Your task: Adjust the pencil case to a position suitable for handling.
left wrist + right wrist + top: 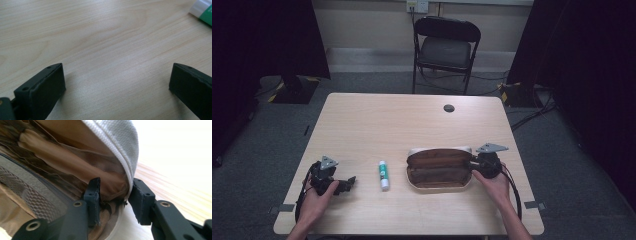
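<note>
Each bare-forearmed hand carries a black two-jaw gripper: the left gripper point(346, 183) and the right gripper point(473, 164) each bear a grey three-cornered plate on top with small dark holes, and a black cable trails back from each along the forearm. Close up, the jaws are matte black blocks with small screw holes; the right gripper's linkage shows brass-coloured rivets.

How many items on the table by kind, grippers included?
Pencil case, open: 1
Glue stick: 1
Grippers: 2, left gripper open over bare wood, right gripper shut on the case's end
Total: 4
</note>
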{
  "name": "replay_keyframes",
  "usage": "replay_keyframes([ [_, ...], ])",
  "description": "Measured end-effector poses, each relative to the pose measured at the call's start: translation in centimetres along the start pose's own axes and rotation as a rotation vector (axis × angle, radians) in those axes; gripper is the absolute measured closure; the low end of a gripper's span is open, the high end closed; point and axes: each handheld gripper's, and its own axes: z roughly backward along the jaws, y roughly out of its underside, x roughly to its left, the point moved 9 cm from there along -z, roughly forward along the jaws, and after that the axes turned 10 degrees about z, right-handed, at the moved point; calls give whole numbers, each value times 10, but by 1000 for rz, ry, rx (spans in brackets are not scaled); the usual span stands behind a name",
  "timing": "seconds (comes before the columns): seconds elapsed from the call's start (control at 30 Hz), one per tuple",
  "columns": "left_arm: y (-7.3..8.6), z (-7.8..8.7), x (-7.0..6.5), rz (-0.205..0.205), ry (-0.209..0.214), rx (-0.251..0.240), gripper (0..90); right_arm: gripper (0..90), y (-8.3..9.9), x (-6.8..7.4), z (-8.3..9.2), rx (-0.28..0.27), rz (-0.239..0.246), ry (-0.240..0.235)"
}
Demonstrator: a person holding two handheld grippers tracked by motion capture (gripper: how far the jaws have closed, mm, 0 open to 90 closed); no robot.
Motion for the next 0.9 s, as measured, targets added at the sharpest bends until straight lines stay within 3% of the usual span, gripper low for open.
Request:
replay_keyframes([
  [0.3, 0, 0, 0, -1, 0, 1, 0, 589, -6, 22, -1, 8, 27, -41],
  [0.37, 0, 0, 0, -1, -1, 0, 0, 577, -7, 24, -1, 2, 44, -40],
  [0.9, 0, 0, 0, -1, -1, 0, 0, 504, -10, 40, 0, -9, 42, -77],
])
